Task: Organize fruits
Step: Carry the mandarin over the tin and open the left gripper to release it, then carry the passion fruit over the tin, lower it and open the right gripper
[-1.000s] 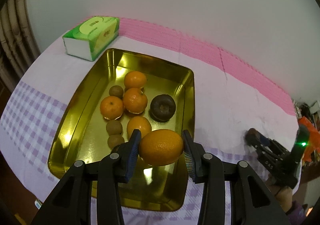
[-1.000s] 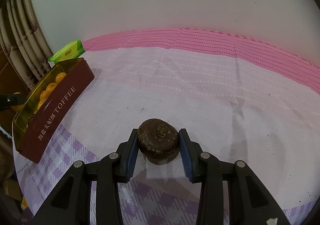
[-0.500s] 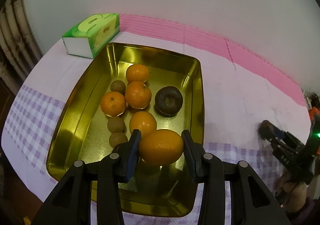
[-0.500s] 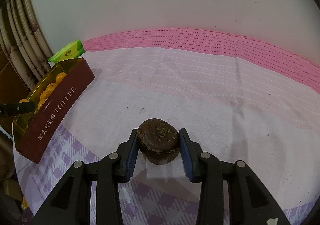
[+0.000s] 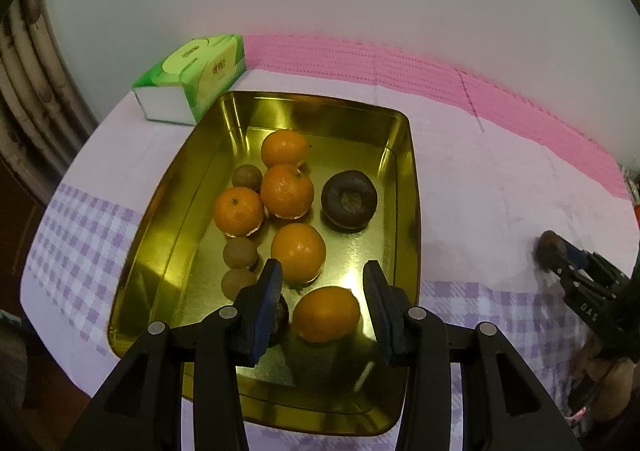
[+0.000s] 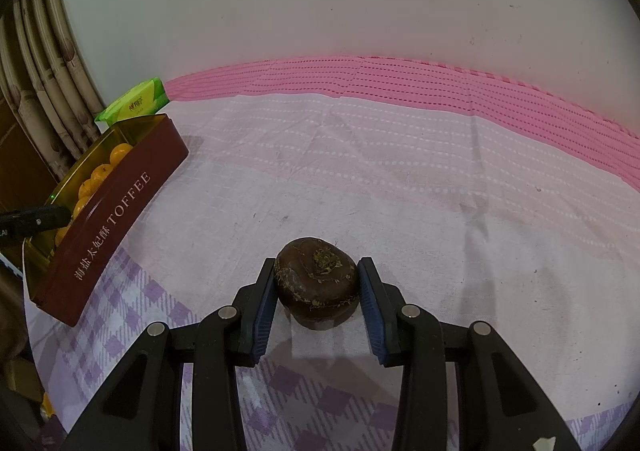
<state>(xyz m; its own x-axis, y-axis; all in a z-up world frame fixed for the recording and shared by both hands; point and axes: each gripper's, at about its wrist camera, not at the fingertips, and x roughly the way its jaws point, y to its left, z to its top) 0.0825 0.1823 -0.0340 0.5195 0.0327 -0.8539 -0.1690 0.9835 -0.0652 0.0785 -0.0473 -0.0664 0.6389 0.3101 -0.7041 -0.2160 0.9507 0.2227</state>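
Note:
A gold tin tray [image 5: 404, 187] holds several oranges, small brown fruits and a dark brown round fruit [image 5: 349, 200]. My left gripper [image 5: 324, 297] is open above the tray's near end; an orange [image 5: 326, 314] lies on the tray floor between its blue pads, apart from them. My right gripper [image 6: 318, 289] is shut on a dark brown fruit [image 6: 317, 277] that rests on the tablecloth. It also shows in the left wrist view [image 5: 560, 257] at the right. The tray appears in the right wrist view [image 6: 112, 207] at far left.
A green tissue box [image 5: 192, 79] stands behind the tray's far left corner. The table carries a white, pink and purple-checked cloth [image 6: 360, 171] and meets a white wall. Curtains [image 6: 44, 99] hang at the left.
My left gripper has opened and let go of the orange, which now lies in the tray. The right gripper has stayed put on the brown fruit.

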